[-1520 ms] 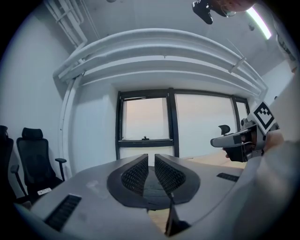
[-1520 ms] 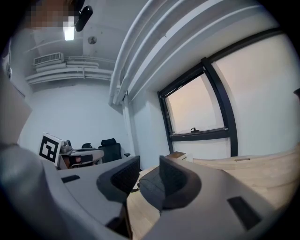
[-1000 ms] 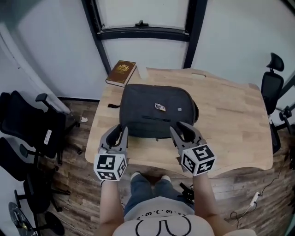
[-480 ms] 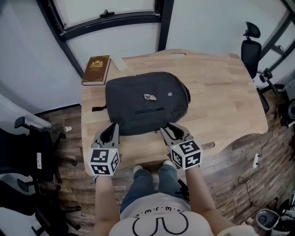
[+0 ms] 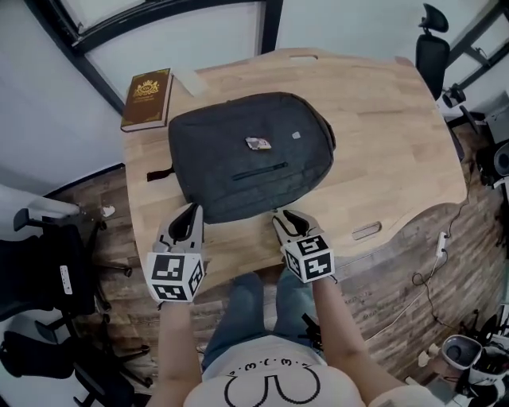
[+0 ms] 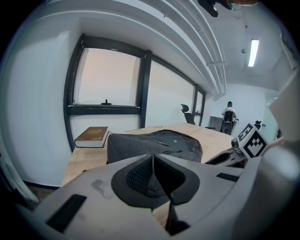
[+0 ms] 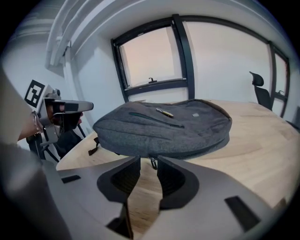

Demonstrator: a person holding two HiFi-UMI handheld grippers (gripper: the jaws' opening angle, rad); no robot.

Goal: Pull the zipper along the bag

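The person's knees (image 5: 254, 306) are closest, right by the near edge of the wooden table (image 5: 390, 135). Each hand holds a gripper over that edge.

The left gripper (image 5: 188, 213) is closed all the way. Its two jaws press flat on each other, and I see nothing between them. Its tip is right at the near left corner of the bag (image 5: 246, 155), but I cannot tell if it touches the cloth.

The right gripper (image 5: 286, 219) is wide open and holds nothing. It points at the near edge of the bag. In the right gripper view, the little zipper pull (image 7: 153, 163) hangs down from the bag's edge, just past the gap between the jaw tips. The jaws are not on it.

The bag is dark grey and lies flat in the middle of the table. A closed pocket zipper (image 5: 260, 170) runs across its top. Past that sits a small shiny tag (image 5: 256, 143). A short black strap (image 5: 159, 175) sticks out on the left side.

Farther back, a brown book (image 5: 146, 98) lies at the far left corner of the table, apart from the bag. Behind the table is a window with a black frame (image 5: 270, 24). A black office chair (image 5: 433, 48) stands at the far right.
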